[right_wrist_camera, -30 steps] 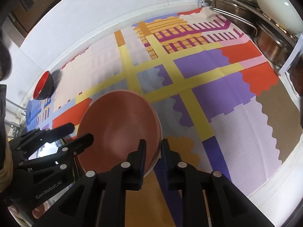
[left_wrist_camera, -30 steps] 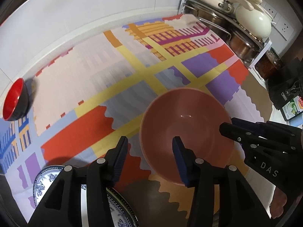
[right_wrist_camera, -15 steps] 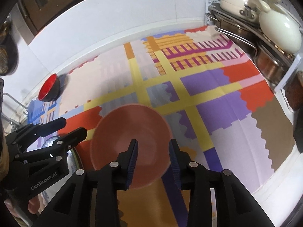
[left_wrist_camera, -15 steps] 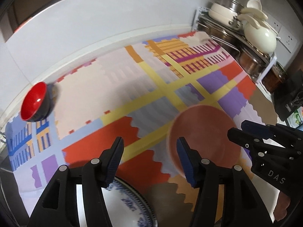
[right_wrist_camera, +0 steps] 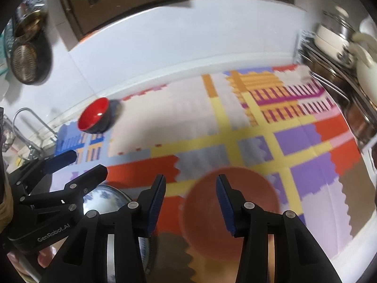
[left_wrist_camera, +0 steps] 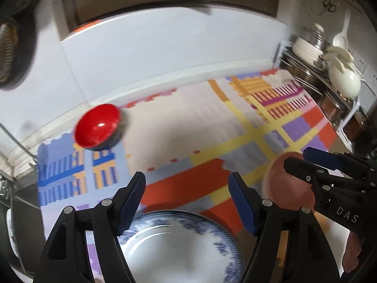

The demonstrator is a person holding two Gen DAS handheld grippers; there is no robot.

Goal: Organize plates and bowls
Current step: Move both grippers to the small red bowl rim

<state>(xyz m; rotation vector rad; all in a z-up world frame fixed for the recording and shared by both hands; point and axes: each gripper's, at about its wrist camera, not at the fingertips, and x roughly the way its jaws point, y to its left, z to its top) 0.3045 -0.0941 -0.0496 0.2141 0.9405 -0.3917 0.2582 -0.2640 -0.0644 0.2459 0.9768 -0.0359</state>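
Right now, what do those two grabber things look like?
Both are black plastic. The left gripper has two long angled fingers with ribbed dark blue pads inside and round silver screws. White letters on its side read GenRobot.AI. The right gripper is the same build, with DAS in white on its side. No cables show.

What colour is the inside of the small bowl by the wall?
Glossy red inside the small bowl; left wrist view shows it best.
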